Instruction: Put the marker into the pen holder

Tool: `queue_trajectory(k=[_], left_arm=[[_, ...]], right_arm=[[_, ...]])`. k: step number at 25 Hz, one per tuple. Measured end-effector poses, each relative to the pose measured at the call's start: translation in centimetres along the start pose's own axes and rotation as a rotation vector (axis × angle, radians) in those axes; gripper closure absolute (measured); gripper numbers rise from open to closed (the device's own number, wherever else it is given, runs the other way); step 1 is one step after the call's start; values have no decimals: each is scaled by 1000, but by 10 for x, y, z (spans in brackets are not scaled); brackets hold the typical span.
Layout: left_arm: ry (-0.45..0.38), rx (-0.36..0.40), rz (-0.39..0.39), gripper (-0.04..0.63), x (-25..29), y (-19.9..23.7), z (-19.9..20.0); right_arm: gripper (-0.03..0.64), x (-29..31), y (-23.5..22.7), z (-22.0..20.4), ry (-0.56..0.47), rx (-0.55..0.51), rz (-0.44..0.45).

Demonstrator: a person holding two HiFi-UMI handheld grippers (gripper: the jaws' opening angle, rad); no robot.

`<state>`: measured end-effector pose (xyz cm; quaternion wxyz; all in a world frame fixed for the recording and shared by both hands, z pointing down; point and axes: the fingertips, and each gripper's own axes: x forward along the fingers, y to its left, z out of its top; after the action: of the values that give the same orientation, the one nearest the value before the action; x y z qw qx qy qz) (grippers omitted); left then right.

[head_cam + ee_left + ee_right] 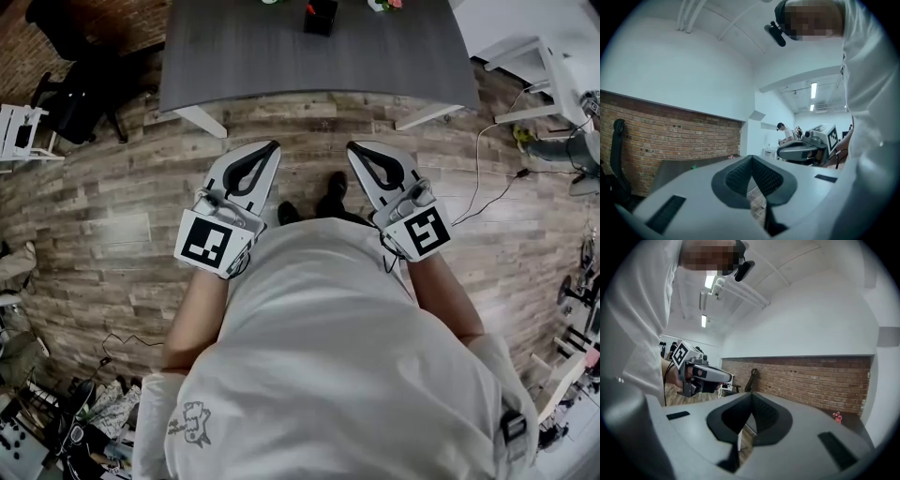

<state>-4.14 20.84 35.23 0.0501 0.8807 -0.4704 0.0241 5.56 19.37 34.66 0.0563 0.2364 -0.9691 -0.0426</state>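
A black pen holder [320,17] stands on the grey table [281,56] at the top of the head view, with something red at its rim. I cannot tell if that is the marker. My left gripper [273,145] and right gripper [352,146] are held level side by side over the wooden floor, short of the table's near edge. Both are shut with nothing between the jaws. In the left gripper view the pads [740,176] meet at the left gripper's [751,157] tip. The right gripper [751,394] looks the same in its own view.
White table legs [199,120] stand just ahead of the grippers. A black office chair [70,103] and a white rack [19,131] are at the left, white furniture [544,75] and cables [487,178] at the right. A brick wall [670,131] runs behind the table. Another person [783,132] stands far off.
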Motion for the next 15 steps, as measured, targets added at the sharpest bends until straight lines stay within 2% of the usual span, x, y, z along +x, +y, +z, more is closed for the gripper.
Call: queue_trajectory(k=[15], left_arm=[[1, -11, -18, 584, 5, -6, 1]], right_arm=[[612, -2, -1, 7, 1, -8, -7]])
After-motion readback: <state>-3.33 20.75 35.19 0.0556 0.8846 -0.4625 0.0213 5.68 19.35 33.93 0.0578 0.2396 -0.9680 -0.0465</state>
